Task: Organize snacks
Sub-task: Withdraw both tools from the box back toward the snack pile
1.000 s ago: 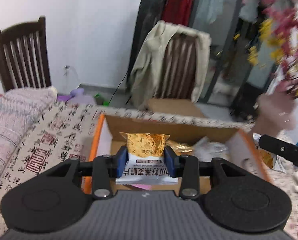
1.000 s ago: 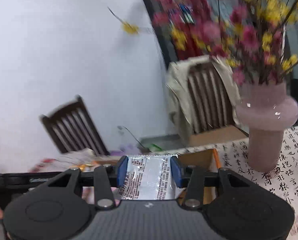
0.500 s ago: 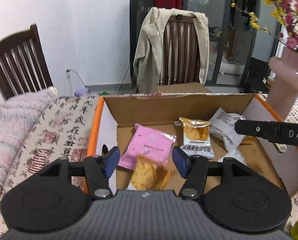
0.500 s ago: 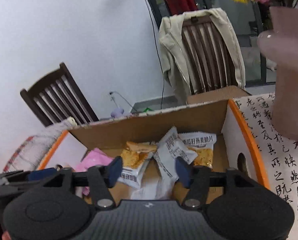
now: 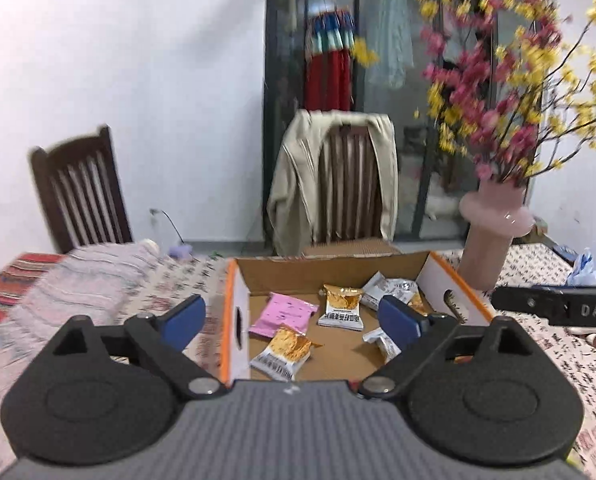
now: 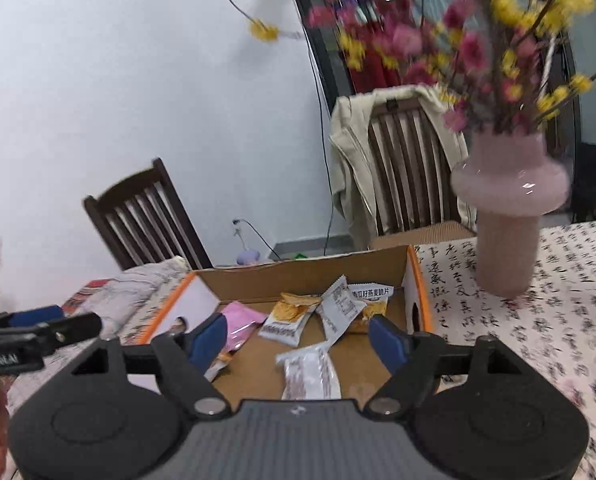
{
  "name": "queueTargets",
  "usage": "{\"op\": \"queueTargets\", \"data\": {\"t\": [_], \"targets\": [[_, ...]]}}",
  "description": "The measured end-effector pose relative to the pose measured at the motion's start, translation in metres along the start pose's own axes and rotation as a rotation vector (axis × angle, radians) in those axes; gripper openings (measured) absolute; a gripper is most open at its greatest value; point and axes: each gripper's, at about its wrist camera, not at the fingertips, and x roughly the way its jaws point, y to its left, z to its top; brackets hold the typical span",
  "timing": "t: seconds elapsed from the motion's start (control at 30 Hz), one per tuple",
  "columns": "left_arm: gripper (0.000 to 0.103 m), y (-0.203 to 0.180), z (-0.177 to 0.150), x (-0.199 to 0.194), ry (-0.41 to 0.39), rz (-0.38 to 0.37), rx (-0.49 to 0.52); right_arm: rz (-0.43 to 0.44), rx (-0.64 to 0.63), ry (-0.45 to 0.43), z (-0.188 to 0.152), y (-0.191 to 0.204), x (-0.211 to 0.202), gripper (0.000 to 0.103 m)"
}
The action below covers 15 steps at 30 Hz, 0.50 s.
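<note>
Snack packets are lying loose on the floor of the open brown cardboard box with orange-edged white end walls (image 5: 234,300), which is sitting on the calligraphy-print tablecloth (image 5: 546,276). In the left wrist view, the left gripper (image 5: 291,314) is spreading its blue-padded jaws wide, gripping nothing; beyond them the gold-and-white foil packet (image 5: 283,354) is lying flat, its long axis slanting from near-left to far-right with the gold end farther away, beside a flat pink packet (image 5: 283,314) and another gold-topped packet (image 5: 342,307) pointing away. No packet is showing on the cloth here, so the sorting seems well along, though the packets are lying jumbled. In the right wrist view, the right gripper (image 6: 298,338) is likewise opening, empty; the silvery-white wrapper (image 6: 310,372) is lying in the box just past it, long axis running roughly away from the camera, near the pink ribbed vase (image 6: 506,232).
</note>
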Motion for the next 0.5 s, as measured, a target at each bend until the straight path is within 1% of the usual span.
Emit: {"op": "queueTargets", "data": {"t": [0.07,0.13,0.2,0.27,0.37,0.5], "targets": [[0.101,-0.004,-0.009,-0.033,-0.029,-0.010,-0.012,0.009,-0.002,-0.014,-0.009,0.006,-0.031,0.082],[0.102,-0.009,-0.021,-0.065,-0.046,-0.015,-0.037,0.031,-0.011,-0.033,-0.022,0.012,-0.063,0.084],[0.103,-0.015,-0.036,-0.094,-0.050,-0.019,-0.060,0.045,-0.040,-0.057,-0.035,0.018,-0.094,0.087],[0.103,-0.022,-0.054,-0.119,-0.045,-0.006,-0.077,0.056,-0.065,-0.080,-0.051,0.023,-0.123,0.089],[0.103,-0.033,-0.088,-0.152,-0.052,0.022,-0.089,0.059,-0.082,-0.108,-0.083,0.026,-0.163,0.090],[0.103,-0.049,-0.133,-0.184,-0.054,0.043,-0.059,0.032,-0.142,-0.150,-0.133,0.031,-0.210,0.091]]}}
